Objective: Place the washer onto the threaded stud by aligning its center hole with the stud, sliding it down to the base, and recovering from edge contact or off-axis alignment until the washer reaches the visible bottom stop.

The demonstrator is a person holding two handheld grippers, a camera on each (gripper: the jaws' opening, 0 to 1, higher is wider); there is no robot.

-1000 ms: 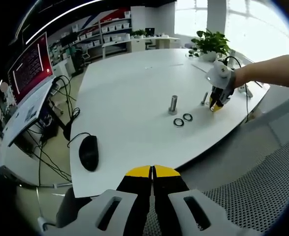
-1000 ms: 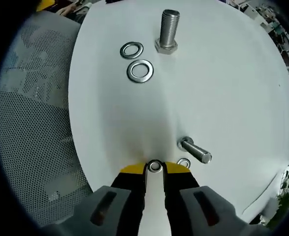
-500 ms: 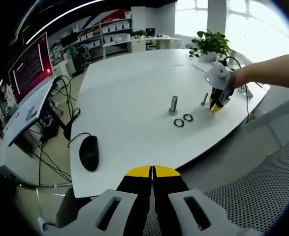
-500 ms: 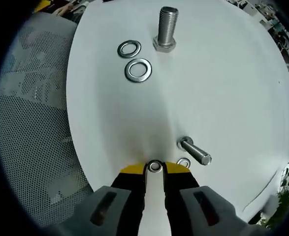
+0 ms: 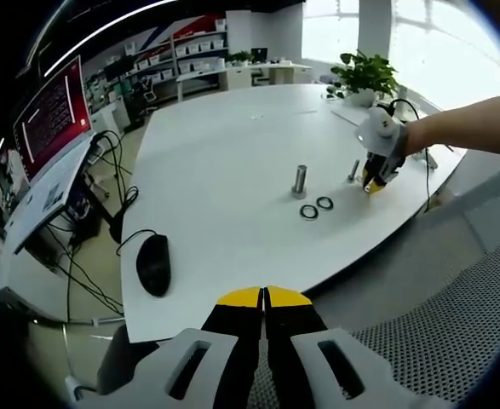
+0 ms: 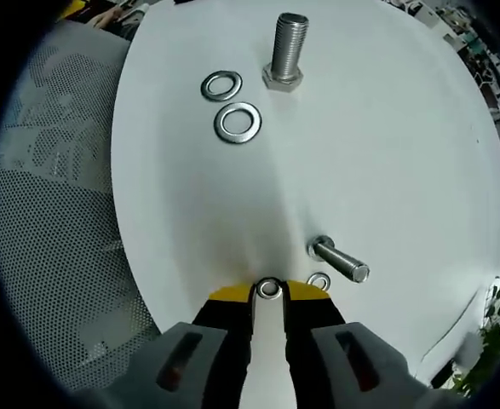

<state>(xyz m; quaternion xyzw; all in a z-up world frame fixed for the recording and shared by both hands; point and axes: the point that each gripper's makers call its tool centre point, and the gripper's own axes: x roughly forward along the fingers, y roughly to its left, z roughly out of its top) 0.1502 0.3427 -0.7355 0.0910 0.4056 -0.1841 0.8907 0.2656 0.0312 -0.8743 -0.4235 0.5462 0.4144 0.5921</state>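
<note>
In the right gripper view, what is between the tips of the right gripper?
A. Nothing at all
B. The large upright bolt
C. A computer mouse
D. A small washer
D. The right gripper is closed on a small washer, whose ring and hole sit between the yellow tips, while the large upright bolt stands far off on the white table.
</note>
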